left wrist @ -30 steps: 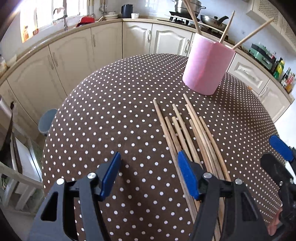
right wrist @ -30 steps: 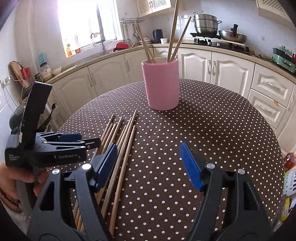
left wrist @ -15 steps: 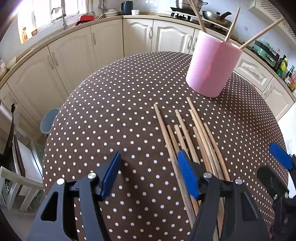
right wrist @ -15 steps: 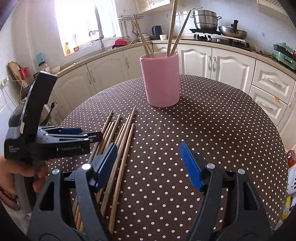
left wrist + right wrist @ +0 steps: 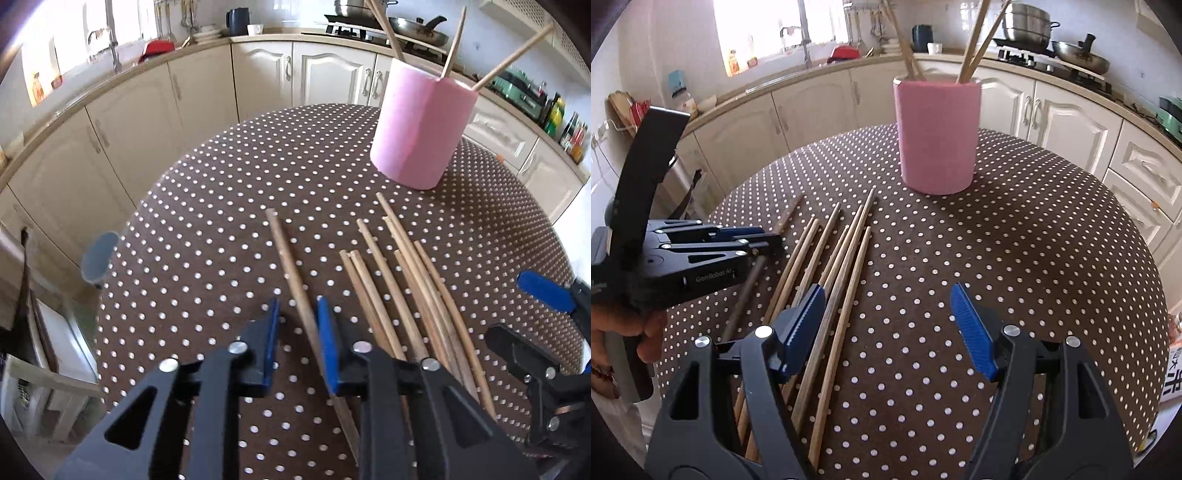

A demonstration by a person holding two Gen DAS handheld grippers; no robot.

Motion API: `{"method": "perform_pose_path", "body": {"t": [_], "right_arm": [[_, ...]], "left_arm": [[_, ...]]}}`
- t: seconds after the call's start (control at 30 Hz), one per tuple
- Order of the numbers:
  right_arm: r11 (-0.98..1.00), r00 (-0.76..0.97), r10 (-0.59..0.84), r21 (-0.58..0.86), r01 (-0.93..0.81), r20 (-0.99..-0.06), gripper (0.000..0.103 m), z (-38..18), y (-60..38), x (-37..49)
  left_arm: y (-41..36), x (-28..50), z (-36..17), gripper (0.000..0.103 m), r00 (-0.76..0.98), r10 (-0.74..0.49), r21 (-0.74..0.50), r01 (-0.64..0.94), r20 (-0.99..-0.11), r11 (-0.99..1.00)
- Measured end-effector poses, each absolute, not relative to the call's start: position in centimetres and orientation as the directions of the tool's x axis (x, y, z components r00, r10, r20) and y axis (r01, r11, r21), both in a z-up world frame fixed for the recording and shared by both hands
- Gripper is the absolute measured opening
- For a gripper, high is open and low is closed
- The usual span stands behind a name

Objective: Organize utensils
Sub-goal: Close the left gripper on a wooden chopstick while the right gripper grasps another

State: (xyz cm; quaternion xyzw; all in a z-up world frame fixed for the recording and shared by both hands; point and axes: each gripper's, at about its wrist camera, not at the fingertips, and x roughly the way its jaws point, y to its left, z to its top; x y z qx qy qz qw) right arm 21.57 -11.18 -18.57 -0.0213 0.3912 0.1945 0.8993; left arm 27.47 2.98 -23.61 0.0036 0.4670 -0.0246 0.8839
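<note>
One wooden chopstick (image 5: 291,273) is lying on the round table (image 5: 221,192), set a little apart from the others on their left in the left wrist view, and it is passing between the blue pads of the left gripper (image 5: 297,343). Those jaws have just been closing on it; the right-hand pad is lying against the stick, but whether the other pad is pressing it too I cannot tell, since a thin gap seems to be showing there. In the right wrist view the same gripper (image 5: 772,240) is reaching in from the table's left edge with the dark stick (image 5: 746,288) running under its tips, and a person's hand (image 5: 639,332) is holding its handle.

Beside that stick a loose bundle of chopsticks (image 5: 402,295) is lying side by side near the table's near edge, their far ends pointing toward a pink holder (image 5: 421,125). The holder is standing upright toward the far side of the table, well apart from the bundle, with several chopsticks (image 5: 975,40) leaning out of its top.

The right gripper (image 5: 888,328) is hovering over the near edge with its jaws standing wide apart and nothing between them; its left pad is hanging above the bundle (image 5: 834,280).

The table is wearing a brown cloth with white dots. Cream cabinets (image 5: 812,107) are running around behind it, with pots (image 5: 1030,22) sitting on a stove
</note>
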Motion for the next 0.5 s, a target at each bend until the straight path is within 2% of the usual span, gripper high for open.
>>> {"method": "perform_pose_path", "body": {"t": [0.2, 0.27, 0.3, 0.37, 0.5], "right_arm": [[0.922, 0.59, 0.316, 0.096, -0.374, -0.743, 0.069, -18.8, -9.8, 23.3], [0.925, 0.576, 0.291, 0.07, -0.374, -0.764, 0.055, -19.0, -9.2, 24.0], [0.924, 0.564, 0.281, 0.061, -0.377, -0.776, 0.052, -19.1, -9.0, 24.4], [0.922, 0.541, 0.274, 0.057, -0.383, -0.795, 0.036, -19.4, -8.5, 25.0], [0.911, 0.494, 0.294, 0.083, -0.404, -0.818, 0.035, -19.6, -7.8, 25.6]], "left_arm": [[4.0, 27.7, -23.6, 0.021, 0.554, -0.081, -0.072, 0.038, -0.829, 0.997], [4.3, 28.0, -23.5, 0.021, 0.55, -0.088, -0.077, 0.042, -0.83, 0.996], [4.6, 28.2, -23.5, 0.021, 0.545, -0.097, -0.09, 0.04, -0.832, 0.995], [4.8, 28.6, -23.5, 0.021, 0.541, -0.108, -0.104, 0.038, -0.834, 0.994], [5.5, 29.8, -23.2, 0.021, 0.533, -0.119, -0.118, 0.037, -0.838, 0.992]]}}
